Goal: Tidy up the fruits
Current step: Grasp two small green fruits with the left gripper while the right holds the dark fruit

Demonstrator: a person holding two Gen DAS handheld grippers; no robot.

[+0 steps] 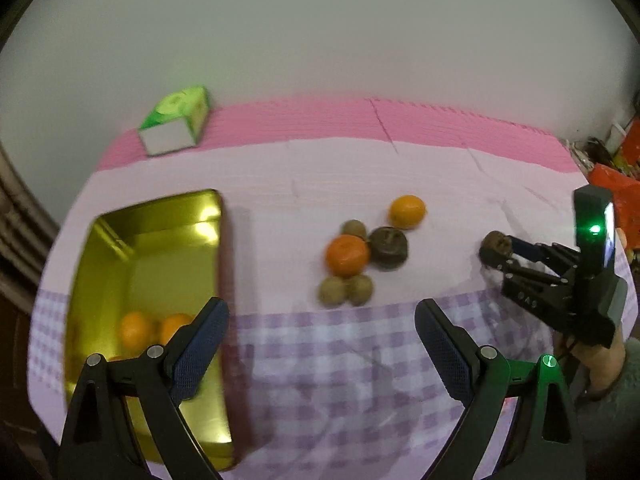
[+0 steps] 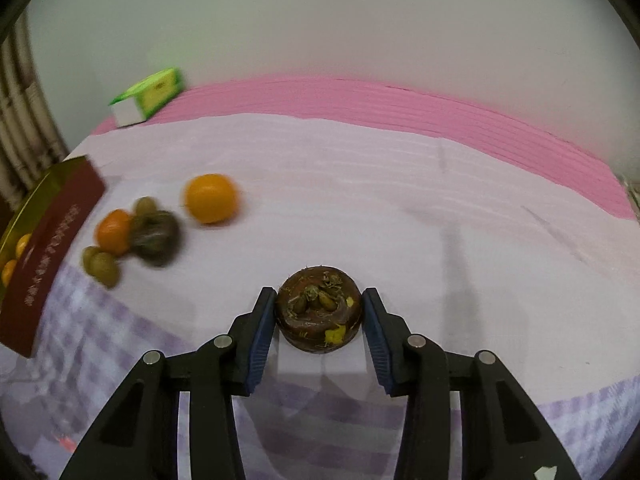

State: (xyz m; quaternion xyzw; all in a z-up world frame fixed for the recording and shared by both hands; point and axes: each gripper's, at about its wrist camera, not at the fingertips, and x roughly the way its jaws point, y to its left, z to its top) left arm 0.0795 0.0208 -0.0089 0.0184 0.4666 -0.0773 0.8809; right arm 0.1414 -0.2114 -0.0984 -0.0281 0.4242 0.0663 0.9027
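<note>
Right tool [image 2: 319,314]: jaws closed in on a brown water chestnut [image 2: 319,312], one blue pad against each side of it; the chestnut sits on the tabletop [image 2: 400,184] right between the fingertips.
Left tool [image 1: 322,322]: jaws spread wide, nothing between them; it hangs above the checked part of the cloth.
Gold tin [image 1: 152,264]: just ahead of the left tool's left finger, partly behind that finger; two oranges [image 1: 136,330] lie in its near end.
Loose fruit: ahead of the left tool, between its fingers, a cluster of an orange [image 1: 347,255], a second dark chestnut [image 1: 388,245] touching it, and three small green-brown fruits [image 1: 345,290] around them; a lighter orange [image 1: 407,211] just beyond.
Green box [image 1: 176,122]: far ahead and left of both tools, at the pink back edge.
Hand [image 1: 604,364]: grips the right tool's handle, at the right edge of the left wrist view.
</note>
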